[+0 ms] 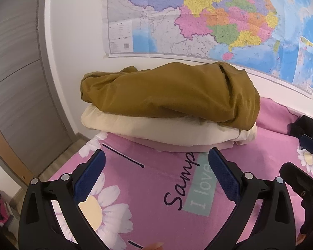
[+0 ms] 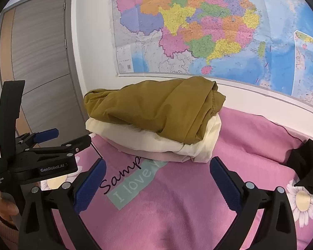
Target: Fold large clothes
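On the pink bedspread (image 1: 160, 179), printed with white daisies and the words "I love": a stack of folded clothes, set against the white wall (image 1: 73, 41) below the map (image 1: 219, 16).

Stack order, top to bottom:
- Mustard jacket (image 1: 169, 93), bulky and loosely folded, overhanging the layers below on the right side.
- Cream garment (image 1: 135, 127), folded flat, directly under the mustard jacket and touching it.
- Pale pink garment (image 2: 162, 156), only a thin edge visible beneath the cream layer.

Left gripper (image 1: 156, 158): held low over the bedspread, just in front of the stack. Jaws spread wide apart, blue pads (image 1: 89, 177) facing each other, nothing between them. No contact with the clothes.

Right gripper (image 2: 157, 167): likewise low over the bedspread, near the front edge of the stack and slightly to its right. Jaws wide apart, empty, blue pads (image 2: 225, 183) clear of the fabric.

In the right wrist view, left gripper body visible at the left edge, marked "GenRobot.AI", with part of a hand (image 2: 6, 208) below it.

Black garment (image 2: 304, 164): crumpled on the bedspread at the far right, well apart from the stack, unfolded.

Grey door (image 2: 41, 62): left of the stack, beyond the bed edge.

Wood-look floor (image 1: 68, 156): visible beside the bed in the left wrist view.
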The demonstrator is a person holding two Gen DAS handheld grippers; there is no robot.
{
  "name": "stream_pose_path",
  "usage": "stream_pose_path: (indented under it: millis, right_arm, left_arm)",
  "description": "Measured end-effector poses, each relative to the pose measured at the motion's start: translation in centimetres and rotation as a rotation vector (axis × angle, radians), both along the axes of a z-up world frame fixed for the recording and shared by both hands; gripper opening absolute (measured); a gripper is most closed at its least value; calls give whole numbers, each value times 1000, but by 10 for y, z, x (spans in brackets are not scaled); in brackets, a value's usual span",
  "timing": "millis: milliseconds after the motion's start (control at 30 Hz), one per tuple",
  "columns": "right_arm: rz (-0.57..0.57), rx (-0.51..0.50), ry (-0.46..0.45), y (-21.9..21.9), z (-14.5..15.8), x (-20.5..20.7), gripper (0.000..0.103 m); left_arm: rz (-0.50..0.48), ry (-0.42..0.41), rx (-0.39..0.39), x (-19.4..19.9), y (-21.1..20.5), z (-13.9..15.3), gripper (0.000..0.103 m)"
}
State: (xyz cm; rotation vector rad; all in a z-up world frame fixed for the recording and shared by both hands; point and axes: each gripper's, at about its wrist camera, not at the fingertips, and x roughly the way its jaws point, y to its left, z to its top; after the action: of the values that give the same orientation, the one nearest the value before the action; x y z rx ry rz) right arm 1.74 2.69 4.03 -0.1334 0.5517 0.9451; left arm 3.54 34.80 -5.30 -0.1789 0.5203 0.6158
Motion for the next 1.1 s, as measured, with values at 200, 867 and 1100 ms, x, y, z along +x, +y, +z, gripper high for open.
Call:
stream_pose_path:
  millis: [200,867,1100]
  right_arm:
    - [-8,7,0,-5,0,-3,97]
    - [-17,18,11,-19,-2,-12,97]
    - [-13,21,9,-20,-2,-12,97]
  left_arm:
    - [-5,5,0,-3,-8,-2,97]
    - [1,2,-2,-11,-19,-2,98]
    - [6,2,1,-14,-22,-2,98]
